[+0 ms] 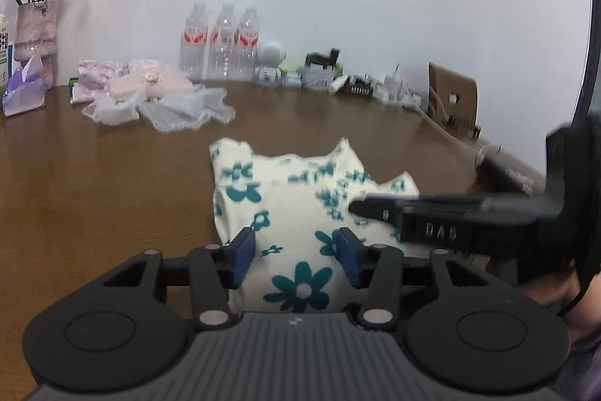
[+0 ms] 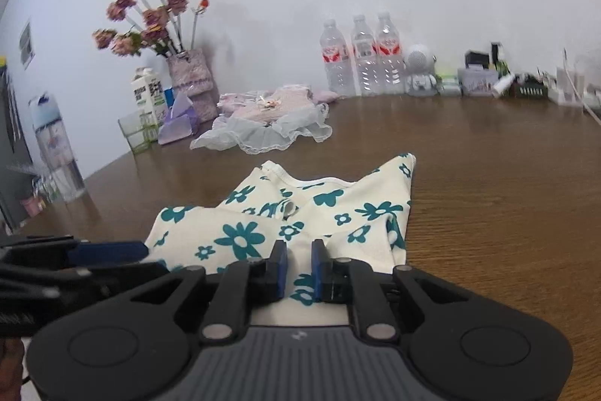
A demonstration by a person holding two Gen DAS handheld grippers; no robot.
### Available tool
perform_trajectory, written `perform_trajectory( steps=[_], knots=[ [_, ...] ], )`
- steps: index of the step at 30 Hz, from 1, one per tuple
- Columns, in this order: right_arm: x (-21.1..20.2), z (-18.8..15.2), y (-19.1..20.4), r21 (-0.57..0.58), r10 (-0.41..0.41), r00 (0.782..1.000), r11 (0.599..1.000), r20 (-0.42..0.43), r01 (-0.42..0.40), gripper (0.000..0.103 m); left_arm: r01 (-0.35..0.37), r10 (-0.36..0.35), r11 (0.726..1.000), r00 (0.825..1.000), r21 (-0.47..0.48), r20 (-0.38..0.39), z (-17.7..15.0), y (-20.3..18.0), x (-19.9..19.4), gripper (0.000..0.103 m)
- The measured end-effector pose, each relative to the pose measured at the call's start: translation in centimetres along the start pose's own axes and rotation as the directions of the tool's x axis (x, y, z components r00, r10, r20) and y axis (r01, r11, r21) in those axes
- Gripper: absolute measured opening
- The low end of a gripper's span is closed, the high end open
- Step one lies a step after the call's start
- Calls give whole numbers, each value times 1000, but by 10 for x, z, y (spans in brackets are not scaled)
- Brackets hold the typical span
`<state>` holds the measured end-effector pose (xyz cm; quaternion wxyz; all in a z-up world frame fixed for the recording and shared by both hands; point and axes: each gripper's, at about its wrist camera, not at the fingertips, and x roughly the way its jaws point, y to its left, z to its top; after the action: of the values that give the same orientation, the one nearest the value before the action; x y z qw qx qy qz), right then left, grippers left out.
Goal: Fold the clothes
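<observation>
A cream garment [image 1: 285, 205] [image 2: 338, 205] printed with teal flowers lies rumpled on the brown table [image 1: 94, 183], partly folded over itself. My left gripper [image 1: 296, 250] stands open above its near part, blue pads wide apart, the cloth showing between them untouched. It enters the right wrist view from the left [image 2: 150, 260]. My right gripper [image 2: 298, 267] has its pads close together with cream fabric pinched in the narrow gap. In the left wrist view it reaches in from the right, its tip [image 1: 355, 207] over the garment.
A pile of pink and white lace clothes [image 1: 150, 93] [image 2: 270, 119] sits further back. Against the wall stand three water bottles [image 1: 221, 44], a flower vase [image 2: 191, 81], a milk carton [image 2: 148, 96], a toy robot [image 1: 270, 62] and small clutter. A white cable [image 1: 450, 138] runs along the table's right edge.
</observation>
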<state>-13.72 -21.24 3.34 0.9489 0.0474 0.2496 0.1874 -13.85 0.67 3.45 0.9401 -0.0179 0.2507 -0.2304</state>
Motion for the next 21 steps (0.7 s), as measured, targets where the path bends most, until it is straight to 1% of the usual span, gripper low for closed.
perform_trajectory(
  steps=[3,5,7,9,10,11,12,13,15,16,17,18,19,20,21],
  knots=[
    [-7,-1,0,-22,15,1000,1000,-6,-15,11,20,-20,999,1000,-39,-15,-2,1,-4,47],
    [-16,-4,-3,-55,31,1000,998,-2,-31,11,36,-36,999,999,-19,-27,-6,-4,-9,47],
    [-25,-4,-7,-58,45,999,997,-10,-45,11,42,-42,999,999,8,-26,-9,-11,-15,49],
    [-33,-1,-10,-43,53,998,998,-20,-54,11,28,-29,999,999,26,21,-7,-17,-23,50],
    [-38,4,-8,-37,49,999,998,1,-49,14,14,-17,999,998,43,65,-5,-20,-28,52],
    [-44,8,-5,-40,44,998,998,46,-42,16,4,-11,998,995,66,101,-2,-22,-30,57],
    [-49,12,-1,-42,39,995,999,91,-35,16,0,-9,997,994,82,106,1,-23,-28,58],
    [-50,14,4,-58,33,993,998,112,-27,15,-2,-7,996,995,90,98,3,-23,-22,57],
    [-35,10,12,-89,-10,998,996,65,16,12,-15,10,996,998,89,56,4,-18,-4,53],
    [-27,4,11,-75,-42,998,996,39,45,7,-30,27,996,999,86,30,3,-17,3,50],
    [-22,-3,7,-43,-56,998,997,40,58,6,-42,42,996,999,84,6,2,-15,10,51],
    [-22,-12,1,-6,-47,996,999,74,48,6,-34,35,996,999,78,-2,-1,-13,13,51],
    [-24,-18,-2,22,-36,994,999,108,34,6,-38,38,996,999,77,-2,-4,-12,15,57],
    [-24,-20,-3,32,-38,992,999,121,35,6,-41,42,996,999,75,-2,-6,-10,17,61],
    [-25,-19,0,31,-49,991,998,123,45,6,-45,45,996,999,73,-2,-9,-9,18,61]
  ],
)
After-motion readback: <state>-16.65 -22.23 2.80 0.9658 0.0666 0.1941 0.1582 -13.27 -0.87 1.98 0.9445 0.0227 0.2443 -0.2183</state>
